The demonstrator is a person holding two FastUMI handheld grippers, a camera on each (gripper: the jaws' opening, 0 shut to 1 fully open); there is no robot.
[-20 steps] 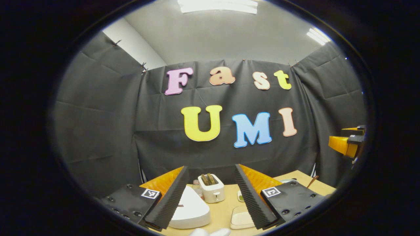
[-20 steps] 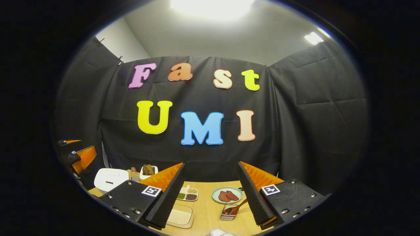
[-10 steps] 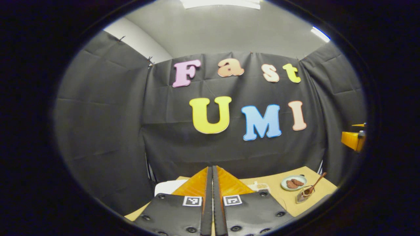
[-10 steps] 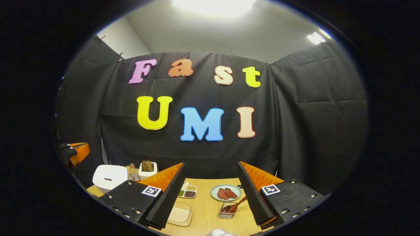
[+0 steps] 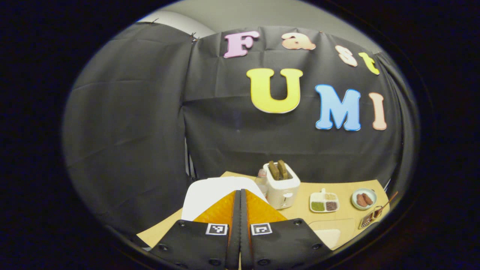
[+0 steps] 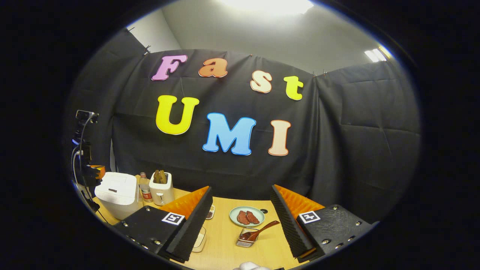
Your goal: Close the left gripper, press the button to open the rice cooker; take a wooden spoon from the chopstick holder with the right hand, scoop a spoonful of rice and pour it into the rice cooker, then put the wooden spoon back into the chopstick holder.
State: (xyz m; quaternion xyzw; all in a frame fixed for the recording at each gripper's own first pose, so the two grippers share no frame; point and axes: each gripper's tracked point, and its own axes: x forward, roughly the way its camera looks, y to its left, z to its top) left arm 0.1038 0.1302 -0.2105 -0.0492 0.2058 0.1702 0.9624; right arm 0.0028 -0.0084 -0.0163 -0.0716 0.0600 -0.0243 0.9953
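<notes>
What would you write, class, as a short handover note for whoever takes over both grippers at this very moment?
Left gripper: shut, holding nothing, aimed at the closed white rice cooker.
Right gripper: open, empty, above the light wooden table.
The brown wooden spoon lies tilted in the small clear chopstick holder, just ahead of the right gripper. The shallow clear tray of rice sits partly behind that gripper's finger.
Done: left gripper closed.
Left: press the button, take the spoon, scoop rice, pour it into the cooker, return the spoon.
</notes>
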